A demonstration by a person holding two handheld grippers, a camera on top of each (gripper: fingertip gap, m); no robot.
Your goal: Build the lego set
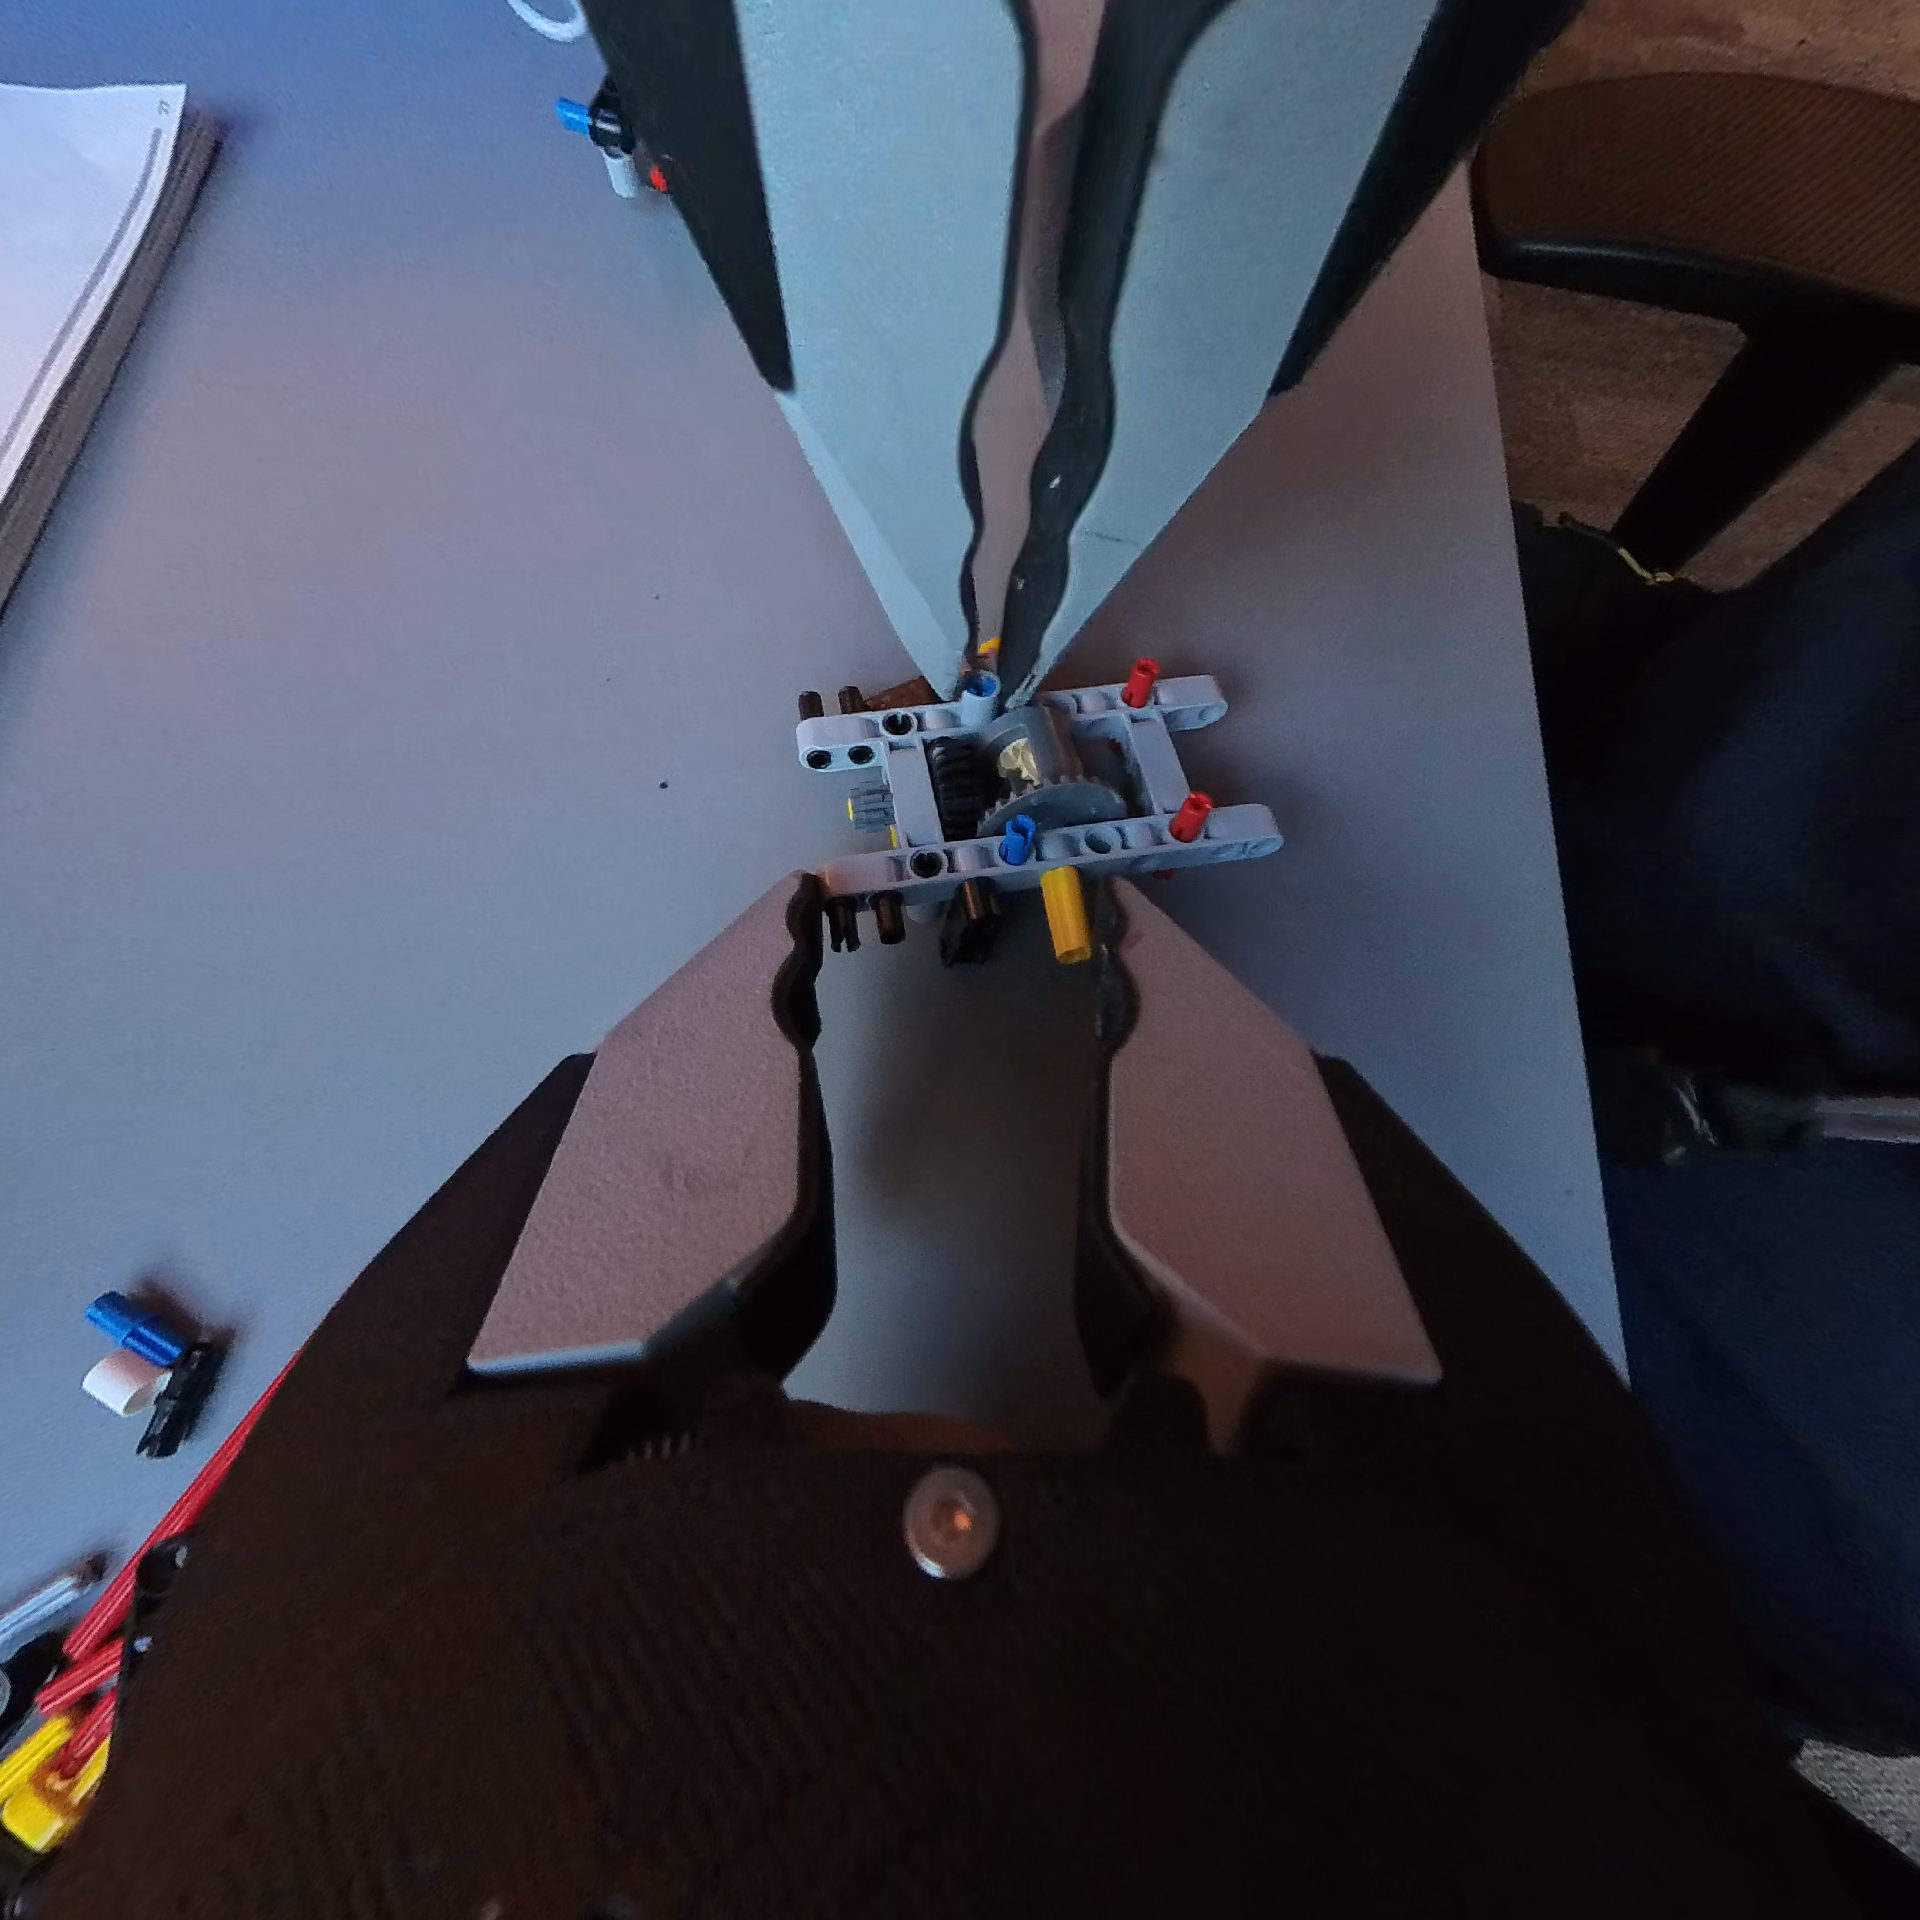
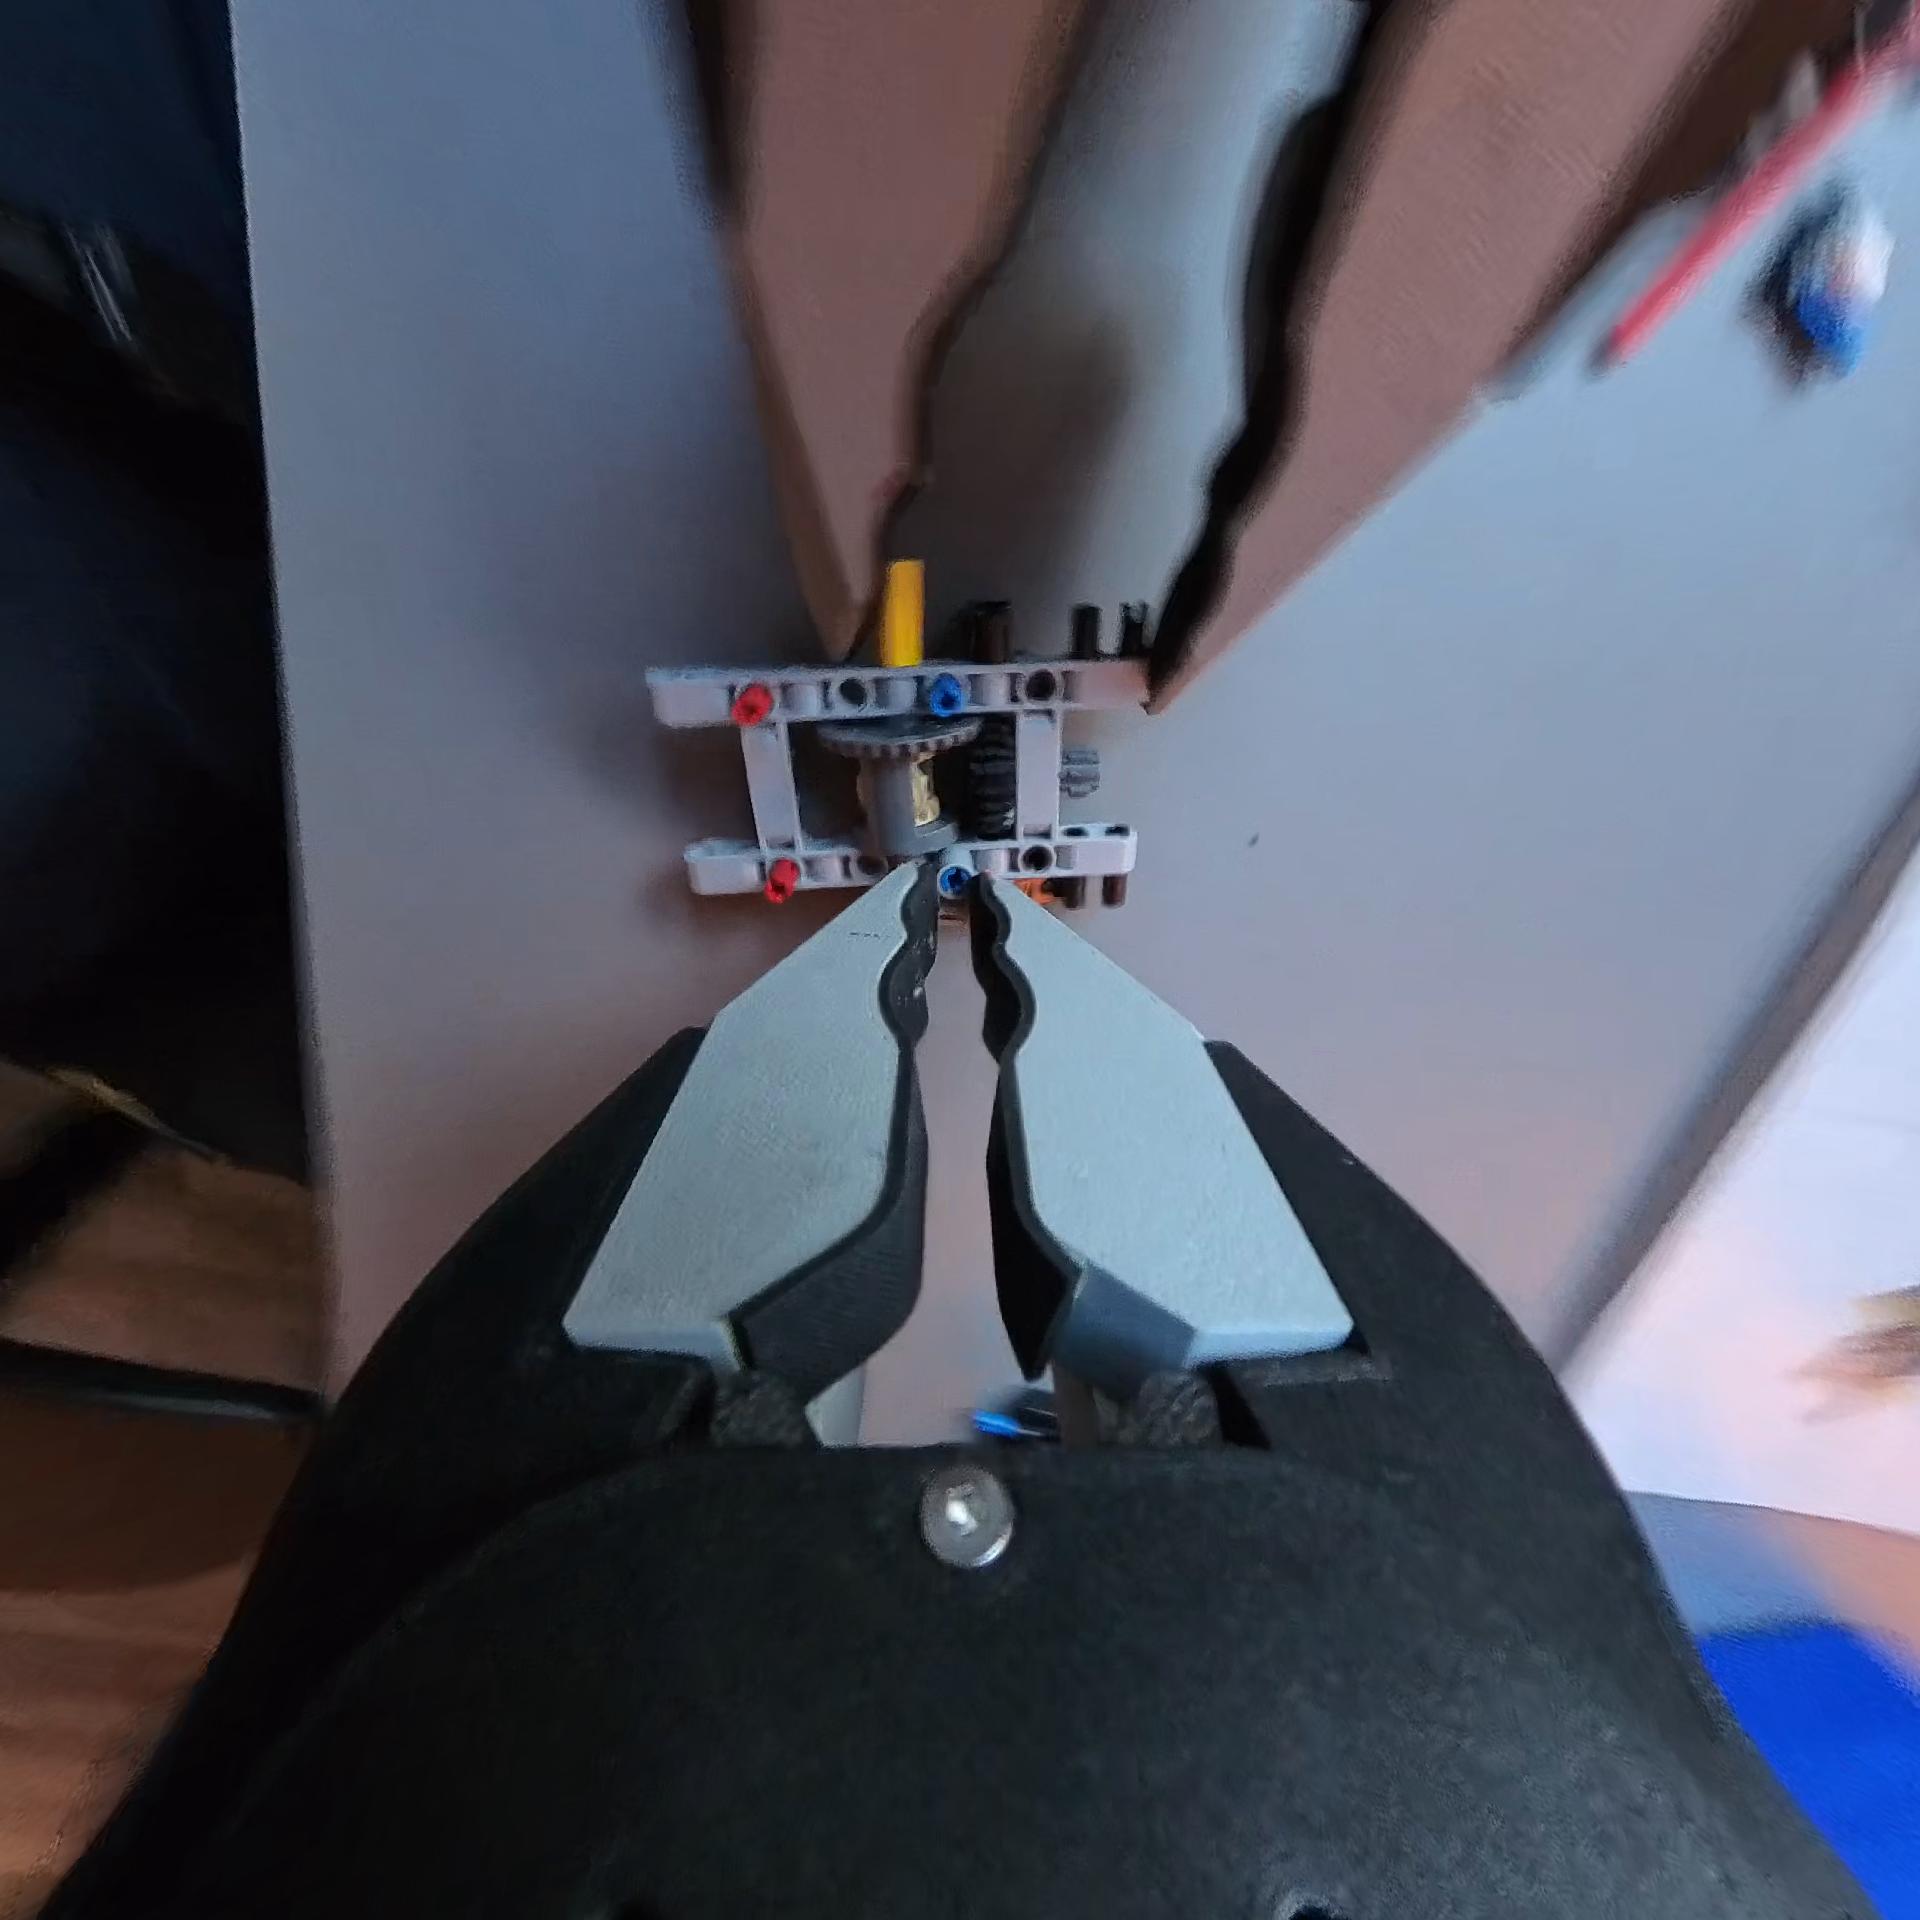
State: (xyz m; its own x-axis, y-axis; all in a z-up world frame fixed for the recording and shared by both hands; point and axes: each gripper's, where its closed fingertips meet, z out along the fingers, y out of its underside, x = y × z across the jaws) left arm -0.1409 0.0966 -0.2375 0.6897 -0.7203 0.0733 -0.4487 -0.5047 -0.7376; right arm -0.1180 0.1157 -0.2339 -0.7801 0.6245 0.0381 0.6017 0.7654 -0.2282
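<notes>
The right gripper (image 2: 953, 896) had its grey fingers nearly together, their black pads clamped on a small light-grey connector with a blue pin (image 2: 953, 881) standing at the near beam of a grey building-brick gear frame (image 2: 904, 774). The left gripper (image 1: 961, 920) faced it from the opposite side with its fingers spread wide; one fingertip (image 1: 805, 904) touched the end of the frame's other beam, the other sat just beside a yellow axle (image 1: 1065, 911) jutting from that beam, with black pins between them. The frame held dark gears and red and blue pins and lay on a grey table (image 1: 416, 727). Loose blue, white and black pieces (image 1: 145, 1361) lay well apart, near a paper stack (image 1: 83, 260).
</notes>
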